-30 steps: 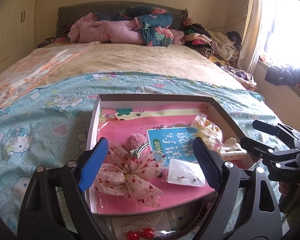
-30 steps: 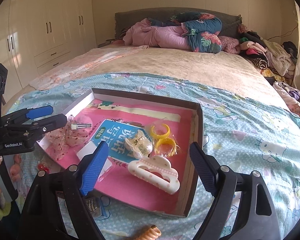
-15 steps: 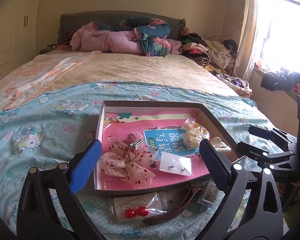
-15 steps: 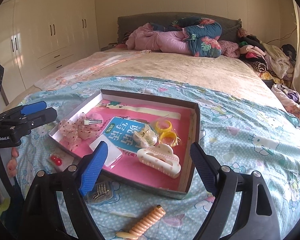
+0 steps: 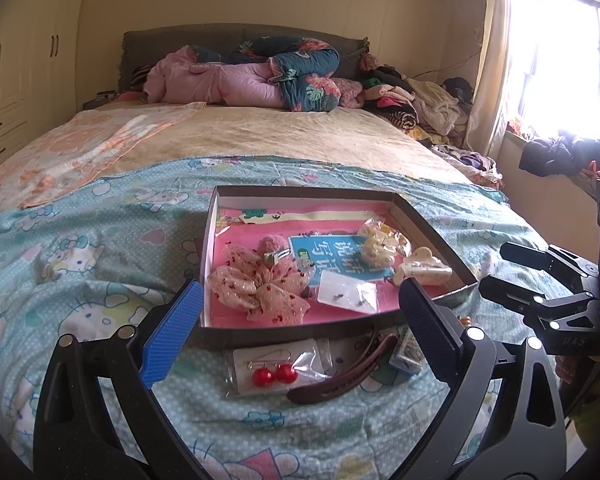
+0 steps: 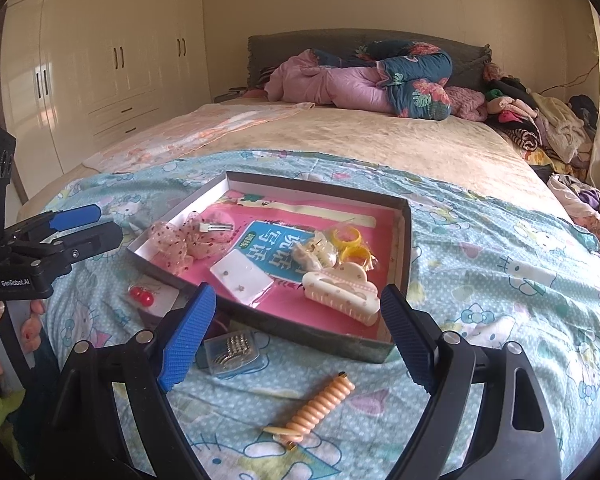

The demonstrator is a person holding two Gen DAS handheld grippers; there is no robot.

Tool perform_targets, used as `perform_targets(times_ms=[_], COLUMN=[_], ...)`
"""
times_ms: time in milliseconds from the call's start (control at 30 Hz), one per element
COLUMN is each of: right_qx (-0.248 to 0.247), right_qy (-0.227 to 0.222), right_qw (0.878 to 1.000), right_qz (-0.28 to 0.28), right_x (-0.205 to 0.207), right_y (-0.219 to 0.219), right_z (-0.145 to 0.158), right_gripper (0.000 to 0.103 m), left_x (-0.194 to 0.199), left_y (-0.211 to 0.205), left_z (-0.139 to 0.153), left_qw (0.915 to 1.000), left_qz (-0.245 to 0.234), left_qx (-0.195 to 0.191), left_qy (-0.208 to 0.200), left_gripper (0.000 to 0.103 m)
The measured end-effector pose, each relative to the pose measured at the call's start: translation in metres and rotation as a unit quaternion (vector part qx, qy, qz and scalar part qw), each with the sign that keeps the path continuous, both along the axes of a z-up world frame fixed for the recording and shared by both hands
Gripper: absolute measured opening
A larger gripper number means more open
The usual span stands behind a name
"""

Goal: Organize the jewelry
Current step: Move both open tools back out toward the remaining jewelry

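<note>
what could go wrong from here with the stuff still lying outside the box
1. The red bead earrings sit in a thin clear packet flat on the soft bedspread; the open left tongs may pinch fabric or slip off it.
2. The small clear case of pins lies right against the box wall, so the open right tongs could shove the box.
3. The orange spiral hair tie is springy and might flick away.

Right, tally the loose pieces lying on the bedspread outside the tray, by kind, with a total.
Red bead earrings on a bagged card: 1 pair
Brown hair clip: 1
Clear box of small metal clips: 1
Orange spiral hair tie: 1
Total: 4, all on the bedspread in front of the tray.
</note>
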State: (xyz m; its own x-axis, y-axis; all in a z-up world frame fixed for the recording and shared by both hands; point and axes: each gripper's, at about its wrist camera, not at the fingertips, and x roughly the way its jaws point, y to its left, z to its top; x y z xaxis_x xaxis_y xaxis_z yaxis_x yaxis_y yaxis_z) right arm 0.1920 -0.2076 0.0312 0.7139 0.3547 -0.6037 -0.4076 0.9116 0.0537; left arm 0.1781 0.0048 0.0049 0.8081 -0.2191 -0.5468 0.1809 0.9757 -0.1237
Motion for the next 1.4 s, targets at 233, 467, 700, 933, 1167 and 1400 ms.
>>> perform_targets(times_ms=[233,467,700,933,1167,1400], right_qx=[-0.008,-0.012,-0.013,-0.014,-0.019,-0.025], right_qy=[0.006,0.014,0.02,0.031,0.041,0.051], right_qw=[1.0,0.999,0.999,0.998,0.998,0.997], right_qz=[0.014,0.029,0.036,0.045,0.053,0.058], right_x=[-0.016,-0.028,-0.036,-0.04,-0.04,-0.033], right_y=[0.01,0.02,0.023,0.03,0.037,0.044], right_z=[-0.007,-0.015,-0.02,-0.03,-0.039,-0.051], right_gripper=[0.082,0.082,0.082,0.082,0.082,0.082], left_x=[-0.013,-0.024,-0.036,-0.041,-0.037,-0.028], left_y=[0.001,0.003,0.007,0.014,0.025,0.033], left_z=[-0.011,-0.017,-0.022,-0.031,-0.043,-0.054], left_qw=[0.9999,0.9998,0.9996,0.9991,0.9977,0.9953], left_qz=[0.0,0.002,0.007,0.015,0.036,0.054], left_qx=[0.011,0.014,0.02,0.021,0.01,-0.001], left_qy=[0.011,0.016,0.02,0.033,0.056,0.08], left_gripper=[0.089,0.089,0.089,0.089,0.09,0.09])
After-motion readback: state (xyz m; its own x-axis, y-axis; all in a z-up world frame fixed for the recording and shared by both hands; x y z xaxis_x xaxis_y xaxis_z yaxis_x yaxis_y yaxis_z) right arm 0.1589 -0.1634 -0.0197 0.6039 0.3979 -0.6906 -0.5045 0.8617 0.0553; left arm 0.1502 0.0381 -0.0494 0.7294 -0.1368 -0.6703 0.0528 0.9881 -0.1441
